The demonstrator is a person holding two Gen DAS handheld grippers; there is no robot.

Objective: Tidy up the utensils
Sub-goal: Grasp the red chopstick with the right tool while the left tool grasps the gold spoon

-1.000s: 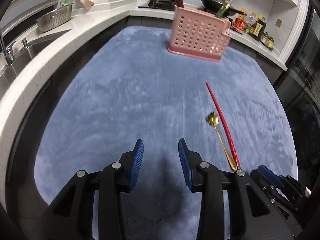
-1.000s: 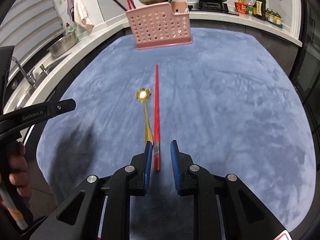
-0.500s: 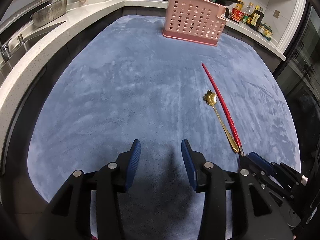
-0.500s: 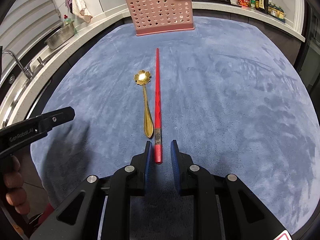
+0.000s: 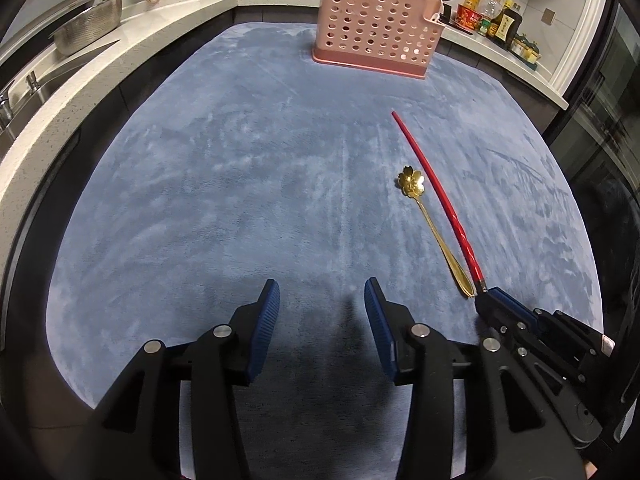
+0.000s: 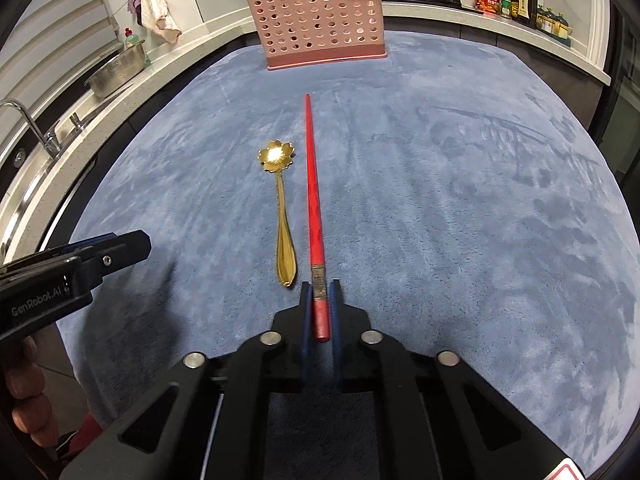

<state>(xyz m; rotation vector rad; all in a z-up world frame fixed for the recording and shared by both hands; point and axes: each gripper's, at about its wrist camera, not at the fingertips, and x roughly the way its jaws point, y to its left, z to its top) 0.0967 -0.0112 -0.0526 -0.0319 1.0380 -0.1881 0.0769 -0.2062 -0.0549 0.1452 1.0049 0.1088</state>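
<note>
On the blue mat [image 6: 460, 200] two loose utensils are lying: one red chopstick [image 6: 312, 196] and one gold spoon [image 6: 282, 216] with a flower-shaped bowl. They are lying side by side, close but apart, both pointing toward the one pink holder [image 6: 320, 24] that is standing at the far edge of the mat.

The pink holder is having many round holes in its wall and a lower section at one end. Some dark and red sticks are rising out of its taller part; how many they are, I cannot tell. Something green is also showing above its rim.

The right gripper [image 6: 320, 292] is pinching the near end of the red chopstick, its jaws narrow, and the rest of the chopstick is lying flat on the mat. The left gripper [image 5: 320, 292] is hanging over bare mat, well apart from both utensils, with its jaws about half wide and with nothing between them.
</note>
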